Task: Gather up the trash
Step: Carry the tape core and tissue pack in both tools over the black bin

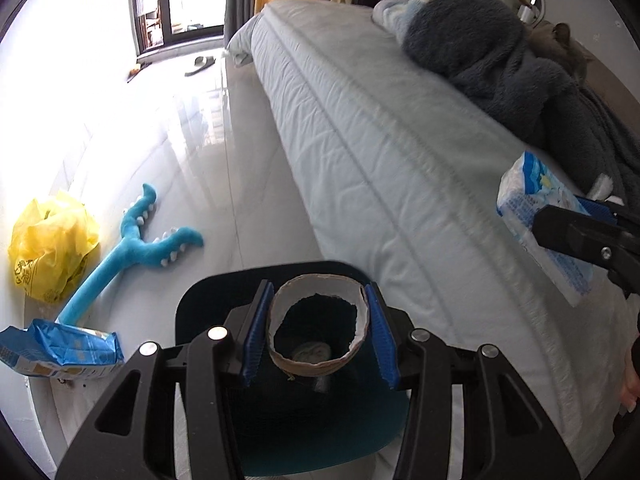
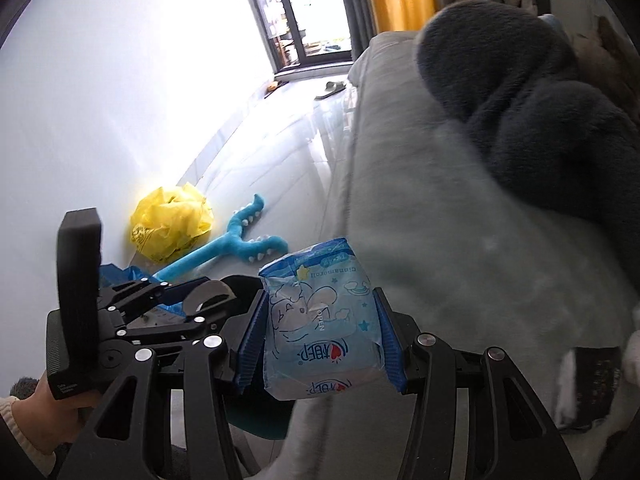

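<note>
The left gripper (image 1: 318, 330) is clamping a cardboard tube (image 1: 318, 326) across its width, one blue pad on each side of the round wall, directly above the dark trash bin (image 1: 320, 420) whose mouth is showing through the tube's open end. The tube is looking light, stiff along its length but easy to crush, with a ragged rim, so a gentle squeeze at mid-wall is probably suiting it best. The right gripper (image 2: 320, 330) is pinching a soft blue-and-white tissue pack (image 2: 320, 320) by its two long sides, over the edge of the bed (image 1: 360, 152); the film is looking slick and the contents springy, so it is likely sitting more securely held at the middle than at a corner. Beyond the bin, on the pale floor (image 1: 224, 168), a crumpled blue wrapper (image 1: 60, 350) is lying near the wall, thin and light, likely best taken at a raised fold. Further on, a blue plush toy (image 1: 132, 240) is lying beside a crumpled yellow plastic bag (image 1: 52, 244), flimsy and slippery. On the bed, a dark fleece blanket (image 1: 500, 72) is lying heaped.
</note>
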Demonstrator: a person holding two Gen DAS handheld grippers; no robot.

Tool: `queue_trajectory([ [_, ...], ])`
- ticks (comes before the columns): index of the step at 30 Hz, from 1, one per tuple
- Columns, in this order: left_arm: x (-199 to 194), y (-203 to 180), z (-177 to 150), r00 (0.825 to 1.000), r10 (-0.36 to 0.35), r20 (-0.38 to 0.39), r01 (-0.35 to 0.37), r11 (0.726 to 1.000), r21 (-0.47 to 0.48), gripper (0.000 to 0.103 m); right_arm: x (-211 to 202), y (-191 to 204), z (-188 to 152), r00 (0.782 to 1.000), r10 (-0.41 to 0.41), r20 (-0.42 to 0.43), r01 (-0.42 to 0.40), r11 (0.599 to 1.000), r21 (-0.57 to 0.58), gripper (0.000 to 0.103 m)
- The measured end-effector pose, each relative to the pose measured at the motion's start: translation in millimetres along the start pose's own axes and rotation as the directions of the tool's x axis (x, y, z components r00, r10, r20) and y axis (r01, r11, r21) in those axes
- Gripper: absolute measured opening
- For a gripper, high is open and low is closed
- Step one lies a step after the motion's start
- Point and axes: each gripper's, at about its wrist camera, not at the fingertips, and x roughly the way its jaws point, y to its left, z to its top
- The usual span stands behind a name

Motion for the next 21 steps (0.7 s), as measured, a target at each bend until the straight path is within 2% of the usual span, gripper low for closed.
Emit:
queue_trajectory([
  [7,16.1,23.7,-16.0,0.995,0.026,-0.097,-0.027,1.000,-0.011,0.049,23.5,31.2,0.7,0.999,0.026,-0.040,-0.027,0.999,-0.041,0.052],
  [12,25.3,42.9,-29.8,0.983,0.013,-0.184,-0.019,0.999,-0.030,0.049,41.1,44.3,2.9,0.997,0.039,-0.067,-0.042,0.998,-0.046,0.052],
  [18,28.3,62.8,-43.6,0.973,0.003,-0.230,-0.015,0.999,-0.048,0.050,61.1,55.7,1.8,0.991,0.073,-0.111,-0.076,0.997,-0.027,0.052],
  [19,27.7,66.0,-44.9,0.973,-0.002,-0.232,-0.011,0.998,-0.055,0.052,65.1,58.1,1.4,0.990,0.075,-0.116,-0.078,0.997,-0.026,0.052],
  [21,25.2,73.3,-46.7,0.973,-0.013,-0.231,-0.005,0.997,-0.073,0.064,73.5,61.2,0.5,0.988,0.083,-0.134,-0.086,0.996,-0.020,0.052],
])
